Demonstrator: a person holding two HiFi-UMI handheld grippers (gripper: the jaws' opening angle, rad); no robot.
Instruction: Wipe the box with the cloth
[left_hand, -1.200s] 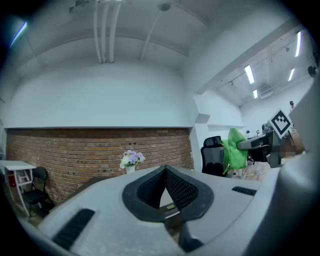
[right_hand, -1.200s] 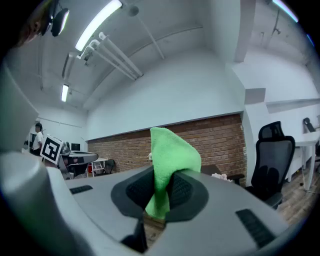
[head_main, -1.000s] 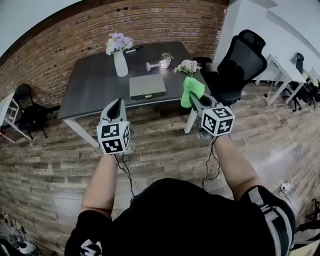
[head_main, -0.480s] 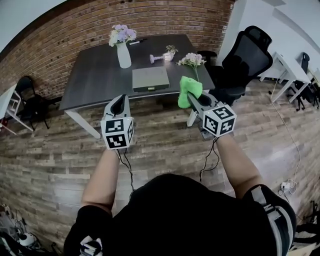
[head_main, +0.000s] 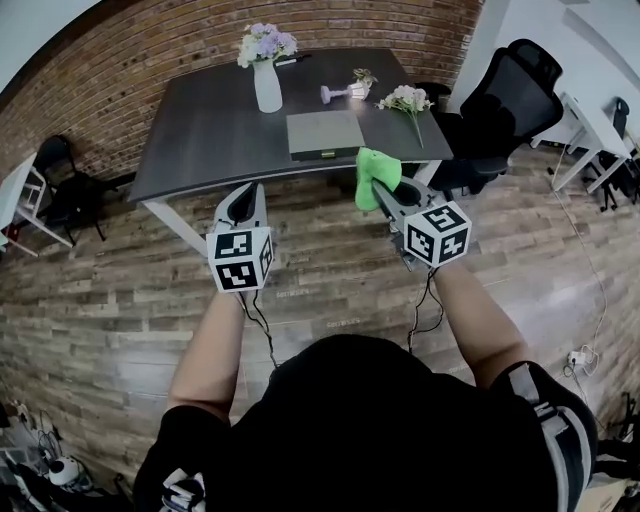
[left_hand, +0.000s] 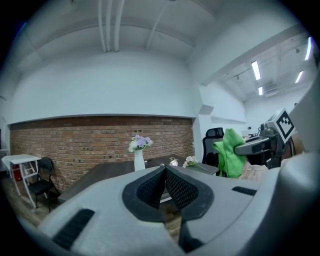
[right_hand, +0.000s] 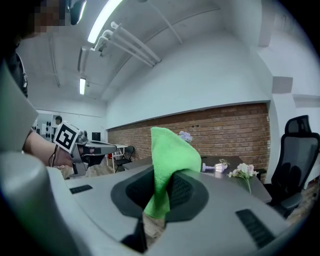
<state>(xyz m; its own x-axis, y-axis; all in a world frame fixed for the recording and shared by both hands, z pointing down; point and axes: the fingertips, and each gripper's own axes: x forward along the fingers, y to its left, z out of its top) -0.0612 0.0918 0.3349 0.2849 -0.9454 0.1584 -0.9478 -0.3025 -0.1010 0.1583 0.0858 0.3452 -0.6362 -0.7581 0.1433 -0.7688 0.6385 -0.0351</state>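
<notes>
A flat grey box (head_main: 325, 134) lies on the dark table (head_main: 200, 130), near its front edge. My right gripper (head_main: 383, 187) is shut on a green cloth (head_main: 374, 172), which stands up from between its jaws (right_hand: 170, 155). It hangs over the wooden floor just short of the table's front edge, right of the box. My left gripper (head_main: 245, 200) is shut with nothing in it and is also over the floor in front of the table. In the left gripper view the cloth (left_hand: 230, 155) shows at the right.
On the table stand a white vase of purple flowers (head_main: 266, 70), a small pink-and-white object (head_main: 345, 92) and a loose spray of pale flowers (head_main: 408, 100). A black office chair (head_main: 500, 100) is at the table's right end, another black chair (head_main: 60, 190) at the left.
The table and box have slid closer and up-right in the head view. Both grippers stay shut and hold their places, the cloth still in the right one.
</notes>
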